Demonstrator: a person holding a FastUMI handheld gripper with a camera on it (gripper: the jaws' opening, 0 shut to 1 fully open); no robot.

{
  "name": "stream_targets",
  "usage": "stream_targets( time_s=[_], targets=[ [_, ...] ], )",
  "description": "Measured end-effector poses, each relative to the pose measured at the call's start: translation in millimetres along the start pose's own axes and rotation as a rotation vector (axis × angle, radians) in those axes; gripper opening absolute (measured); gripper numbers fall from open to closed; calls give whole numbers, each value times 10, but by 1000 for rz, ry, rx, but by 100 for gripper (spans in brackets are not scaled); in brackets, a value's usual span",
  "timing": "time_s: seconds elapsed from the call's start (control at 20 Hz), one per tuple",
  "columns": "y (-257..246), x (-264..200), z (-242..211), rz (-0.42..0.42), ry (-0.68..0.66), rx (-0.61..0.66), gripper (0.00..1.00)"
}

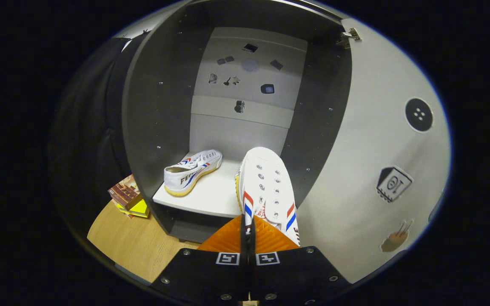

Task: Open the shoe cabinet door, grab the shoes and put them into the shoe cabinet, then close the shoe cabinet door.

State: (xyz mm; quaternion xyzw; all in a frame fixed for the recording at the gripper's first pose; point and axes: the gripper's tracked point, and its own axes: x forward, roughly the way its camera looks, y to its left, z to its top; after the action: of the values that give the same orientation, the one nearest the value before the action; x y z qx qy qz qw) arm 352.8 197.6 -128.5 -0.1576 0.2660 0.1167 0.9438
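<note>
Second shoe held at the open cabinet.
The tongs (pixel 248 231), at lower centre, were clamped on a white shoe (pixel 266 187) pointing into the cabinet (pixel 151 106); another shoe (pixel 192 171) lay left on its shelf (pixel 211 197).

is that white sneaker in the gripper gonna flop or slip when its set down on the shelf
The sneaker looks like soft canvas, pinched by its collar in the gripper, so the upper may flex. Its flat rubber sole should probably sit steady on the shelf, like the other shoe. Likely light.

- The shoes (pixel 266 187) are white with red and blue stripes.
- The gripper (pixel 247 231) has orange fingers.
- The cabinet (pixel 151 110) is grey.
- The floor (pixel 134 242) shows pale woodgrain.
</note>
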Motion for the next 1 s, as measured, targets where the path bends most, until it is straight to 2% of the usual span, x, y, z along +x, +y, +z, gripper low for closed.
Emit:
stream_targets(
  time_s=[0.15, 0.55, 0.8, 1.0],
  targets=[
    [-53, 492, 123, 4, 15, 6, 0],
    [-86, 1424, 173, 17, 53, 24, 0],
    [-85, 1699, 82, 26, 69, 50, 0],
    [-132, 1730, 113, 19, 38, 48, 8]
  ],
)
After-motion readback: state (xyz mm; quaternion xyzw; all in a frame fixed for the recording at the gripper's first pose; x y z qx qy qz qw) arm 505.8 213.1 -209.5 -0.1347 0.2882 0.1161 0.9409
